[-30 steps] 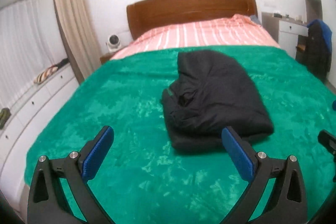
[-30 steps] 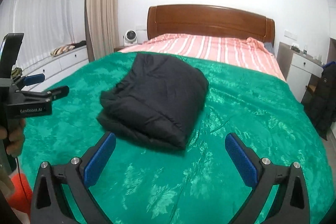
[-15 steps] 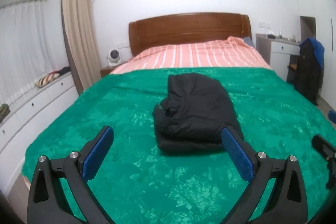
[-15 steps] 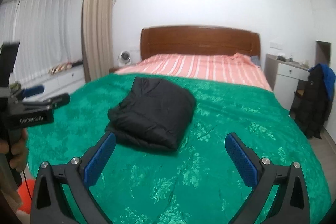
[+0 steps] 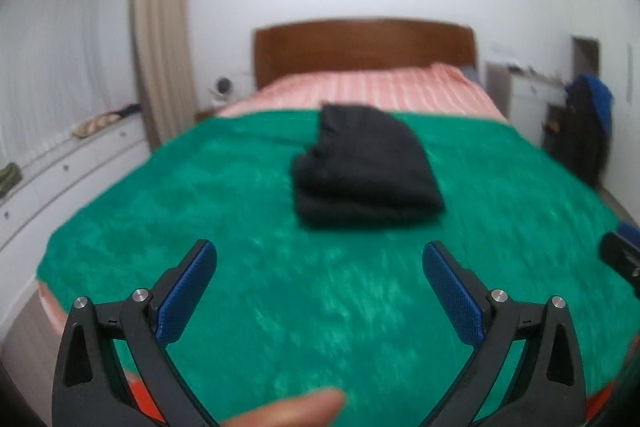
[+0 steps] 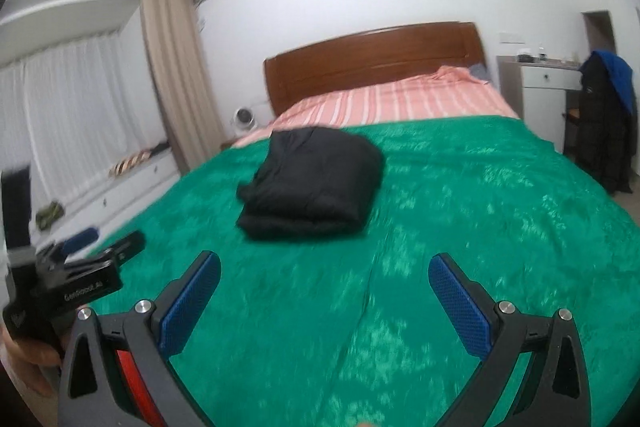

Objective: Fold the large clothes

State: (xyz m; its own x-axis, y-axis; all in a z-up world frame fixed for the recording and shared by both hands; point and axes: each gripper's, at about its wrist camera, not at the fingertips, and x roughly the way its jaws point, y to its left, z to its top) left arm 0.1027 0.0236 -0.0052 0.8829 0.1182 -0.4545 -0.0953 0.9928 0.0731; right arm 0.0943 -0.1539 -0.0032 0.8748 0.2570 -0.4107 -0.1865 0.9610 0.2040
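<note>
A black garment (image 5: pixel 364 171) lies folded into a thick bundle on the green bedspread (image 5: pixel 200 195); it also shows in the right wrist view (image 6: pixel 312 183) on the same bedspread (image 6: pixel 480 211). My left gripper (image 5: pixel 320 267) is open and empty, held well back from the bundle near the foot of the bed. My right gripper (image 6: pixel 324 279) is open and empty, also well short of the bundle. The left gripper's body shows at the left edge of the right wrist view (image 6: pixel 68 283).
A wooden headboard (image 6: pixel 372 63) and a pink striped sheet (image 6: pixel 400 103) lie beyond the bundle. White drawers (image 5: pixel 60 171) run along the left wall. A white nightstand (image 6: pixel 548 95) and a dark coat (image 6: pixel 608 131) stand at the right.
Both grippers have pulled back and risen from the folded garment, which now looks smaller and farther away. Both stay open.
</note>
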